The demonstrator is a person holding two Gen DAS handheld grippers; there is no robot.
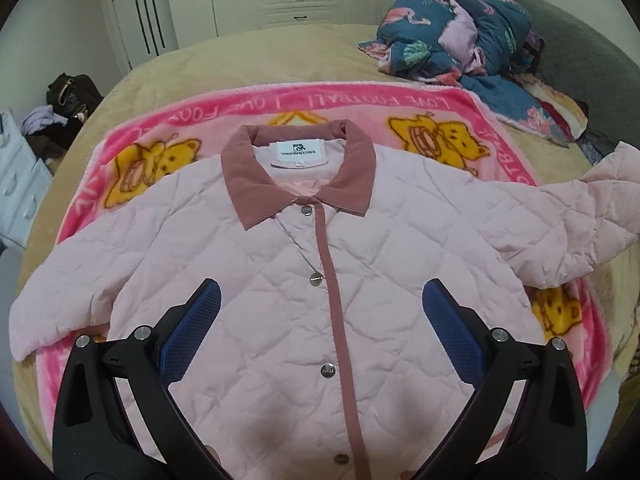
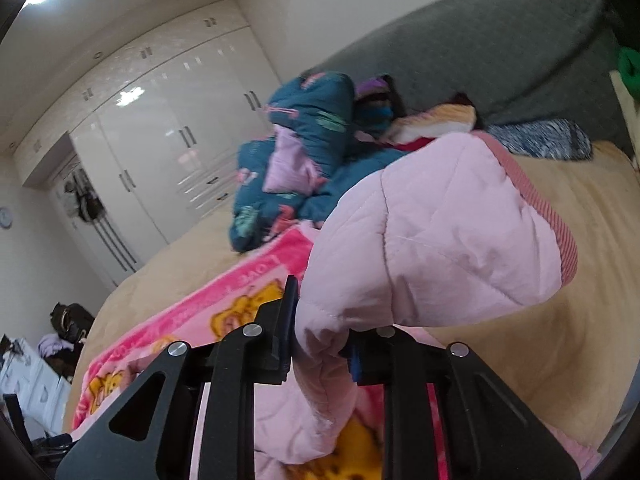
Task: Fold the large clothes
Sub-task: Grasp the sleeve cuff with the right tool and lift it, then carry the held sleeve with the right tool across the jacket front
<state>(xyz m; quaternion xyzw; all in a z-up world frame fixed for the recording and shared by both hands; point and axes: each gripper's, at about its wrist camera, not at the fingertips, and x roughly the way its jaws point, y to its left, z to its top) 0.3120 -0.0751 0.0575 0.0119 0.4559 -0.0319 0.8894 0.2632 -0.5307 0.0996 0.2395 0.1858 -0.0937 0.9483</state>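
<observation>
The right gripper [image 2: 320,344], a black two-finger claw with blue ribbed pads, is clamped on one sleeve [image 2: 432,240] of the pale pink quilted jacket [image 1: 320,280], the padded fabric bunched between its jaws and the cuff, edged in a pink ribbed band, standing up above them off the bed. The left gripper [image 1: 320,328], of the same black frame with two blue textured pads, hangs over the front of the jacket with its jaws wide apart and nothing between them. There is one jacket, lying face up and buttoned on the bright pink fleece blanket [image 1: 168,136] printed with yellow cartoon bears and white lettering along its border. The jacket has a dusty-rose corduroy collar, one narrow placket strip of the same cloth down the middle, and four round metal snap buttons [image 1: 315,279] visible along it; a white label sits inside the neck. Its quilting runs in diamond stitch lines. Its other sleeve lies flat, reaching out past the blanket's edge onto the tan bedspread [image 1: 280,56] that lies under the blanket. Beyond the jacket's collar, at the head of the bed, is a crumpled teal quilt [image 1: 452,28] with a pink flamingo print and a lilac lining, against a curved grey upholstered headboard [image 2: 480,40]. Farther beyond the jacket stands a glossy white wardrobe [image 2: 168,128] with dark bar handles, and off the bed's side a dark bag [image 1: 72,92] sits on the floor.
</observation>
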